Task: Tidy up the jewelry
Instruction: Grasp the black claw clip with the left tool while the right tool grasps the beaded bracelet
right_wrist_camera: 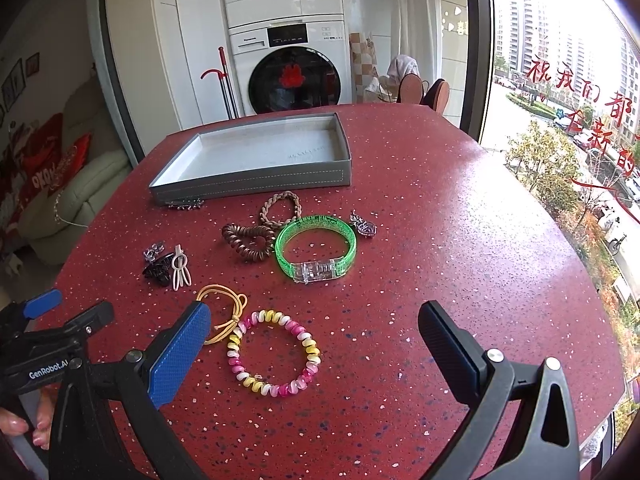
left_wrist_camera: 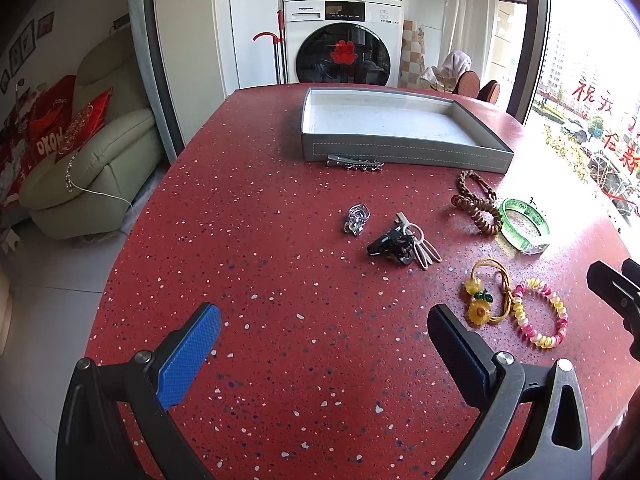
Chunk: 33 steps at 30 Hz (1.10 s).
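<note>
My right hand-held gripper hovers wide and empty over the pink-and-yellow coil bracelet; nothing's yet in the grey tray, so I'd descend, pinch its beads, and lift.

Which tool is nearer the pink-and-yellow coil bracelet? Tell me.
Right. The right tool hangs open just short of the pink-and-yellow coil bracelet, which lies between its fingers. The left tool, also open, sits off to the bracelet's left.

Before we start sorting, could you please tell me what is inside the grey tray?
The shallow grey rectangular tray holds nothing visible; its pale lining shows bare. The strip behind its near wall is hidden in both views.
</note>
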Motion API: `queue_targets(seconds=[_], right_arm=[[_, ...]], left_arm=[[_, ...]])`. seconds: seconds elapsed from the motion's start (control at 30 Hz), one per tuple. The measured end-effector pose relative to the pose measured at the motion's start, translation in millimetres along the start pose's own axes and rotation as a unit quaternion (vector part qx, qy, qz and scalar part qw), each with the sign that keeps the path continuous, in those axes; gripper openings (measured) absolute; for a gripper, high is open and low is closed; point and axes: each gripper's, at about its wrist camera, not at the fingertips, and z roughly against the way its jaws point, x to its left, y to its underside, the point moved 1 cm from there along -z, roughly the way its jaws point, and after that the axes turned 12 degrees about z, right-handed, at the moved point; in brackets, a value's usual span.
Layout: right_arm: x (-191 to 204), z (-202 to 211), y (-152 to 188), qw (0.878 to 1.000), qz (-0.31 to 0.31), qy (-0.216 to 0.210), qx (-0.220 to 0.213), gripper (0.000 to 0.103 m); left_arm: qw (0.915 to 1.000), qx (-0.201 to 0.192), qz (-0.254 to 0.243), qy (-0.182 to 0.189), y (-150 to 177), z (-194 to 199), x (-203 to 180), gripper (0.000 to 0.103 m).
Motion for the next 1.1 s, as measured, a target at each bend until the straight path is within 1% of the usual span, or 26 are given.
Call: queue_targets(seconds=[0.13,0.23,0.3,0.4,0.47,0.53,0.57,0.6,0.63,0.67,0.7,0.77,0.9,0.97,1.0,1.03,1.07,1.1], right_arm=[[-4,-7,1,1.000,0.008,0.006,0.022,0.103],[-7,-16,5,0.999,0.011,0.005,0.048,0.103],[-10,-22,8,0.998,0.011,0.002,0.064,0.103],[-13,-30,13,0.996,0.009,-0.003,0.086,0.103],[-14,-35,15,0.995,0.010,-0.007,0.096,0.102],[-12,-37,17,0.994,0.015,-0.009,0.105,0.097],[-12,-39,18,0.994,0.018,-0.010,0.111,0.095],[-11,-42,20,0.993,0.020,-0.011,0.116,0.092],[-10,-45,21,0.992,0.023,-0.013,0.122,0.088],[-9,-48,22,0.992,0.024,-0.016,0.126,0.085],[-8,-50,23,0.991,0.026,-0.017,0.131,0.078],[-4,-52,22,0.990,0.038,-0.007,0.133,0.075],[2,-54,16,0.990,0.051,-0.011,0.134,0.063],[4,-54,14,0.989,0.053,-0.015,0.136,0.058],[5,-54,13,0.989,0.054,-0.017,0.136,0.052],[6,-54,12,0.989,0.056,-0.018,0.137,0.047],[8,-53,12,0.989,0.058,-0.018,0.137,0.043],[9,-53,11,0.989,0.058,-0.020,0.136,0.035]], left_arm=[[0.9999,0.011,-0.012,-0.002,-11,-10,-2,0.103],[0.9990,0.041,-0.005,0.018,-20,-24,-3,0.103],[0.9977,0.054,-0.011,0.038,-24,-32,-6,0.103],[0.9973,0.051,-0.034,0.039,-29,-40,-16,0.103],[0.9962,0.059,-0.047,0.044,-32,-47,-23,0.103],[0.9957,0.060,-0.052,0.047,-35,-52,-28,0.103],[0.9955,0.060,-0.057,0.048,-36,-55,-31,0.095],[0.9947,0.066,-0.062,0.050,-36,-58,-34,0.091],[0.9937,0.074,-0.064,0.055,-36,-61,-36,0.089],[0.9932,0.077,-0.064,0.058,-36,-63,-38,0.089],[0.9928,0.078,-0.067,0.061,-35,-65,-41,0.089],[0.9918,0.081,-0.077,0.063,-33,-67,-46,0.077],[0.9906,0.083,-0.082,0.072,-32,-71,-53,0.070],[0.9902,0.083,-0.083,0.076,-33,-71,-56,0.057],[0.9900,0.083,-0.083,0.078,-33,-71,-57,0.054],[0.9900,0.083,-0.084,0.077,-33,-72,-58,0.054],[0.9900,0.082,-0.084,0.079,-33,-72,-58,0.046],[0.9897,0.082,-0.083,0.082,-32,-71,-57,0.042]])
